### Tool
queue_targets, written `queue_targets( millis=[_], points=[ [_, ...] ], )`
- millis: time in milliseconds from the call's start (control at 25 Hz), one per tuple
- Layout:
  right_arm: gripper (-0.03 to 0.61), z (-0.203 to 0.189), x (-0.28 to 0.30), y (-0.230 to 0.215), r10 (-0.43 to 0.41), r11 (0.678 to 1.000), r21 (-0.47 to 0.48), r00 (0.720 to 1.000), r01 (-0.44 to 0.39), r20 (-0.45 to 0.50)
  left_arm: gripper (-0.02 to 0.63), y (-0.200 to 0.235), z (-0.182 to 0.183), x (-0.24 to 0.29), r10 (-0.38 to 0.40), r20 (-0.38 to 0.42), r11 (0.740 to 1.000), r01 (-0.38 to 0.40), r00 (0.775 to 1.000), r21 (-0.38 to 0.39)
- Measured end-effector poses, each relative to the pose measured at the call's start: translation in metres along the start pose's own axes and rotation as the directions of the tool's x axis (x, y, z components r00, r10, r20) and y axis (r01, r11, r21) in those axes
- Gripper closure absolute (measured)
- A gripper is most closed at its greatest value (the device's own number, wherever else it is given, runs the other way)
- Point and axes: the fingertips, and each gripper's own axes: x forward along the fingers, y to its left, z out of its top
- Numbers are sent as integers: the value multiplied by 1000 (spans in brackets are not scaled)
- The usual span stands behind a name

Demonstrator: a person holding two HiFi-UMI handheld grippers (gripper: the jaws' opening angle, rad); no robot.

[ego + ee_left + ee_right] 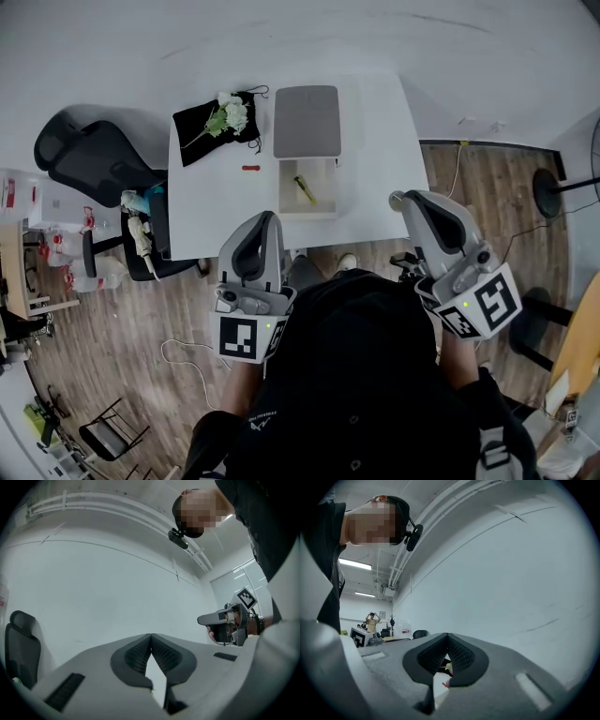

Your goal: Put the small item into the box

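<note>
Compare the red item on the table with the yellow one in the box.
The red item lies on the bare table, left of the box; the yellow item lies inside it. The red item lies level across the head view, the yellow item slanted. The yellow item looks longer. Both are small, slender and unheld.

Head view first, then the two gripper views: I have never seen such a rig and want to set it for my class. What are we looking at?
There is no robot here: a person holds a hand-held gripper in each hand. The head view looks down from the person's head at the left hand-held gripper and the right hand-held gripper, both shut and empty. The other two pictures come from cameras riding on each one. On the white table lie an open box with a yellowish item inside, a small red item, and flowers on a black cloth.
</note>
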Motion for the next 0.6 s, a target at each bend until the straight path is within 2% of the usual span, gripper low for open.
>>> queue_targets(
  millis=[360,600],
  points=[
    [574,-7,7,-6,-3,1000,8,999,3,-33,609,0,-6,6,-13,-11,1000,13,1000,-13],
    [574,-11,3,-17,-37,999,5,999,37,-40,609,-6,-7,9,-27,-8,1000,27,1000,-13]
  ],
)
